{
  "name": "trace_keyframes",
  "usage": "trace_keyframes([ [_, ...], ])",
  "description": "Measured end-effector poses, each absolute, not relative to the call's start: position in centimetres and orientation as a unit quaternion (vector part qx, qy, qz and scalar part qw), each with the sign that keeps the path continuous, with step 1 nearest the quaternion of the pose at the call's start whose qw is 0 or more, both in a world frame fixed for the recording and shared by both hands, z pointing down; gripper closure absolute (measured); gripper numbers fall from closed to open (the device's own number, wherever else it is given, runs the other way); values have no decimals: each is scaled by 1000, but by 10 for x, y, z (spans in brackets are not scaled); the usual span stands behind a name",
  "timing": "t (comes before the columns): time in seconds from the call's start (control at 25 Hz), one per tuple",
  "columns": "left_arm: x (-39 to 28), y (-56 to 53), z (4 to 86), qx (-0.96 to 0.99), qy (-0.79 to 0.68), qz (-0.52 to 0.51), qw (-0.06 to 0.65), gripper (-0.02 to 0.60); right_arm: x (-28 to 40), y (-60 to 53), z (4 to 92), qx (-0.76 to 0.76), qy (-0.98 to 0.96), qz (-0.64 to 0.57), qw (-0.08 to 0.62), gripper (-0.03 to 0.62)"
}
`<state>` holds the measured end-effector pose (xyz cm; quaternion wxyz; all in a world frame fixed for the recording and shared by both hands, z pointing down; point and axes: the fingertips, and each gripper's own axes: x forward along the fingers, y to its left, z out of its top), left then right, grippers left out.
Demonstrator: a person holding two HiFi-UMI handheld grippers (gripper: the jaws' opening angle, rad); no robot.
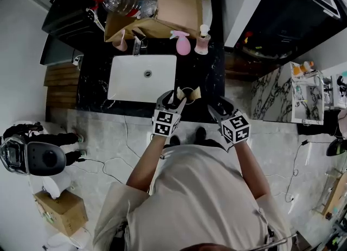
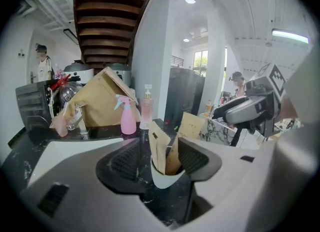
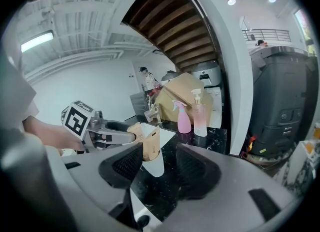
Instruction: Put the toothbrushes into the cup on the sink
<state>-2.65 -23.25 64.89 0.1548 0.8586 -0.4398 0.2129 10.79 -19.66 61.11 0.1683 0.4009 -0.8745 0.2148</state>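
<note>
A small white cup (image 2: pixel 167 178) stands on the black countertop (image 1: pixel 95 76) just right of the white sink (image 1: pixel 122 79). Two toothbrushes in brown paper packets (image 2: pixel 161 151) stand upright in it. My left gripper (image 2: pixel 161 163) is open, its jaws on either side of the cup and packets, the pads not pressing on them. In the right gripper view the cup (image 3: pixel 156 167) and packets (image 3: pixel 148 145) show beyond my right gripper (image 3: pixel 160 165), which is open and empty. The left gripper (image 3: pixel 107 131) reaches the packets from the left. In the head view both grippers, left (image 1: pixel 174 99) and right (image 1: pixel 216 106), flank the packets (image 1: pixel 194 92).
A pink spray bottle (image 1: pixel 182 43) and a pump bottle (image 1: pixel 203 39) stand behind the sink by a faucet (image 1: pixel 136 45) and a brown paper bag (image 1: pixel 173 0). On the floor at the left are a black machine (image 1: pixel 32 158) and a cardboard box (image 1: pixel 62 209).
</note>
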Motion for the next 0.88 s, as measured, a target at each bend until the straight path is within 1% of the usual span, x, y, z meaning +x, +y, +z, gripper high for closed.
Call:
trace_keyframes([
  [0.12, -33, -229, 637, 861, -439, 203, 157, 341, 103, -197, 603, 404, -876, 208, 163, 382],
  [0.32, -41, -222, 614, 868, -435, 188, 146, 350, 96, -197, 587, 408, -880, 193, 151, 434],
  [0.52, -46, -211, 592, 878, -427, 173, 132, 383, 94, -193, 571, 415, -880, 182, 140, 469],
  [0.88, -58, -189, 569, 884, -420, 161, 125, 454, 93, -183, 550, 431, -876, 174, 129, 508],
])
